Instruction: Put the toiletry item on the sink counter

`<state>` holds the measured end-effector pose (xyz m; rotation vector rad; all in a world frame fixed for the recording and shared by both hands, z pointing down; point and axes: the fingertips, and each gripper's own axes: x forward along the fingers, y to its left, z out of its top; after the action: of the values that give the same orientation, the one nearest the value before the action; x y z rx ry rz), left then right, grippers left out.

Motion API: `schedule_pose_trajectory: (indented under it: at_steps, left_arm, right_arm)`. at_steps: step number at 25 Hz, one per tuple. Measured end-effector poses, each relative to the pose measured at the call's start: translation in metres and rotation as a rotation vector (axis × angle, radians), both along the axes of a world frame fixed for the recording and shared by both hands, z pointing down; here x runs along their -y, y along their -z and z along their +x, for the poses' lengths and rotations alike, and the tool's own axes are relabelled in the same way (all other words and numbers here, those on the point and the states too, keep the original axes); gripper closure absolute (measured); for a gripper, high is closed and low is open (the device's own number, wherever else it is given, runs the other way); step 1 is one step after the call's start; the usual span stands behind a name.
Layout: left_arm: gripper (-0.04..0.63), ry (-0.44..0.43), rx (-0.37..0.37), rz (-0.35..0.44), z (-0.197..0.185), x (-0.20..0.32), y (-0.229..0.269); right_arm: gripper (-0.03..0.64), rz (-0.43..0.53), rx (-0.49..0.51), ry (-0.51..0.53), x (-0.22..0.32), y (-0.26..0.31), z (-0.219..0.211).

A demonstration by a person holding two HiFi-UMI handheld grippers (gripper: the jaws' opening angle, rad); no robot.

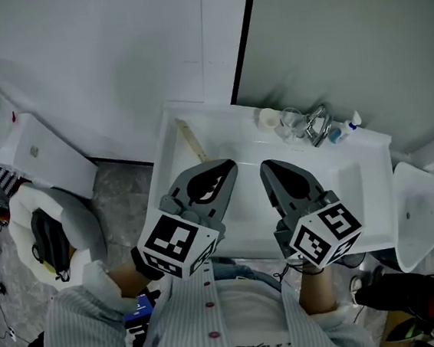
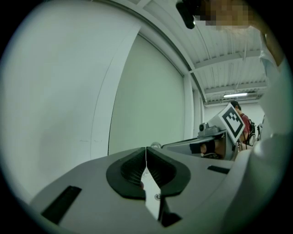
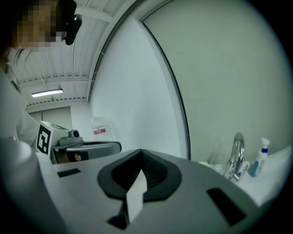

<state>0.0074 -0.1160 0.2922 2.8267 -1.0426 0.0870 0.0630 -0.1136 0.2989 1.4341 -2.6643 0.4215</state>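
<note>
Left tool (image 1: 228, 164) and right tool (image 1: 265, 166) clenched empty; the bottle (image 1: 341, 131) at one o'clock, probably the toiletry, already stands on the table (image 1: 371, 162)

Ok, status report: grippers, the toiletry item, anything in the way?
Left gripper shut, empty. Right gripper shut, empty. Blue spray bottle stands on sink counter beside faucet. Nothing in the way that shows.
</note>
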Motion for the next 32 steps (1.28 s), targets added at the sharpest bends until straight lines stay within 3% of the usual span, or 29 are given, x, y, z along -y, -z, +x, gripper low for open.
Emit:
schedule_pose_trajectory:
  at_steps: [32]
  left_arm:
    - [0.577,-0.052,0.011,-0.009,0.018,0.01,-0.006]
  right_arm:
    - [0.606,-0.025,-0.041,0.003,0.01,-0.009,0.004]
